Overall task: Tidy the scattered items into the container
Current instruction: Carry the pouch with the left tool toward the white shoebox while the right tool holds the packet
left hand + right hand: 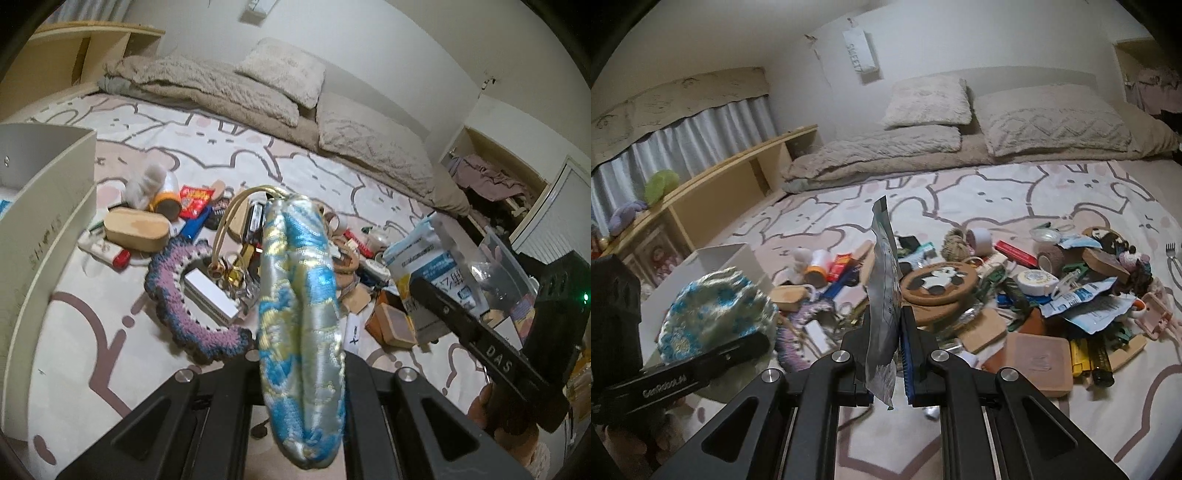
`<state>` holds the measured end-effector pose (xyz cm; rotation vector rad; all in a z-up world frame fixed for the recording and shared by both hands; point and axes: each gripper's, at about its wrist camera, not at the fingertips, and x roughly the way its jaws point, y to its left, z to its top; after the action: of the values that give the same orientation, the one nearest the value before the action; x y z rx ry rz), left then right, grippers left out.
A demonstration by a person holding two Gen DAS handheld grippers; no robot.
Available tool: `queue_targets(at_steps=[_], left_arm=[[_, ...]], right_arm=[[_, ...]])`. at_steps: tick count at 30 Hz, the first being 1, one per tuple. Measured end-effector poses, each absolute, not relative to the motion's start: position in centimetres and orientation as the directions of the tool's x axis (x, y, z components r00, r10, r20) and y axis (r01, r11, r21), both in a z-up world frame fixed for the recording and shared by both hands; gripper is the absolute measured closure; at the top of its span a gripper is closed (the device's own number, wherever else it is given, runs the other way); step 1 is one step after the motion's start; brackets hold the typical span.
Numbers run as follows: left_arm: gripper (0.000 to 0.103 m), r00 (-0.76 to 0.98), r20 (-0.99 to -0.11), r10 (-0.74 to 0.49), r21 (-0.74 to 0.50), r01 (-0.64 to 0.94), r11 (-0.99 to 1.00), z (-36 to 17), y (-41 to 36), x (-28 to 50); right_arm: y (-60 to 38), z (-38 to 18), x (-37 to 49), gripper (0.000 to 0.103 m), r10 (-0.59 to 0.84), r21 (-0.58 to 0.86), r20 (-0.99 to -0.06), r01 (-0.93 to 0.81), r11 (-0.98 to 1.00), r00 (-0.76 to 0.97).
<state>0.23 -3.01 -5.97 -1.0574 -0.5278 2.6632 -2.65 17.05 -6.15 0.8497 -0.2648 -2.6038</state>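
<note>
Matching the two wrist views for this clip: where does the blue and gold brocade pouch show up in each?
Left wrist: the brocade pouch fills the centre foreground, edge-on, clamped in the left gripper.
Right wrist: the same pouch sits at lower left, seen from its broad side, above the other gripper's black finger.
Shared landmark: the white container, at the left edge in the left view and behind the pouch in the right view.

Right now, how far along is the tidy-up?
Early. Done: little to show; the white rectangular container has something pale inside, contents mostly hidden. In hand: left hand-held gripper is shut on a blue-and-gold brocade pouch; right hand-held gripper is shut on a silvery foil packet. Neither is over the container. Left: most of the pile on the rabbit-print rug, including the round panda coaster.
</note>
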Motion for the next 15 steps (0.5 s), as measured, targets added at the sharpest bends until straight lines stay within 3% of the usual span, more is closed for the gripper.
queue_targets(at_steps=[15], left_arm=[[0.097, -0.794, -0.505, 0.337, -0.381, -0.145, -0.913, 0.5, -3.6, 1.4]], right_arm=[[15.6, -2.0, -1.4, 0.091, -0.457, 0.309, -0.464, 0.345, -0.886, -0.759]])
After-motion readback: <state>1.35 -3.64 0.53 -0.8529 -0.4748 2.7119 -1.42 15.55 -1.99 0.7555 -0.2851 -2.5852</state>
